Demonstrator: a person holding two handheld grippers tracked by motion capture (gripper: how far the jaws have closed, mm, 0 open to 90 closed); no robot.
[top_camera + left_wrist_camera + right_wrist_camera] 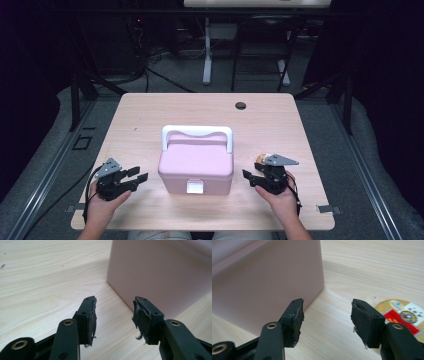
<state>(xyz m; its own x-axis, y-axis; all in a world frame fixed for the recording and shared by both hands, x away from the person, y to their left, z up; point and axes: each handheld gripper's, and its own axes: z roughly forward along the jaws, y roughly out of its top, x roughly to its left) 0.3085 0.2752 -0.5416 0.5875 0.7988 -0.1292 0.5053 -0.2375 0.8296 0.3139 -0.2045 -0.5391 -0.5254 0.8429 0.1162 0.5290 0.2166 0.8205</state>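
Box [196,162] sits pretty much dead centre on the table [140,115], a bit toward the near edge: pink, lid down, white handle [197,133] folded along the far side of the lid and a white latch [195,187] on the near face. Left gripper [136,175] is off to the box's left, near it but not touching, held in the person's left hand [107,200] with the tips angled toward the box's left wall. From the left gripper view, its jaws stand about half open with nothing but bare tabletop between them, and the box's near left corner [110,281] is just past the tips; the pads [92,318] look pretty chewed up. Right gripper [252,178] mirrors that on the right side, in the right hand [280,197], tips pointing at the box's right wall with a gap left. Same deal in the right gripper view: jaws roughly half open, gripping nothing, pink wall [267,287] just ahead. Sitting on the table right by that gripper's far side is a small round gold thing with a red label [400,313], touching neither the box nor the jaws as far as I can tell.
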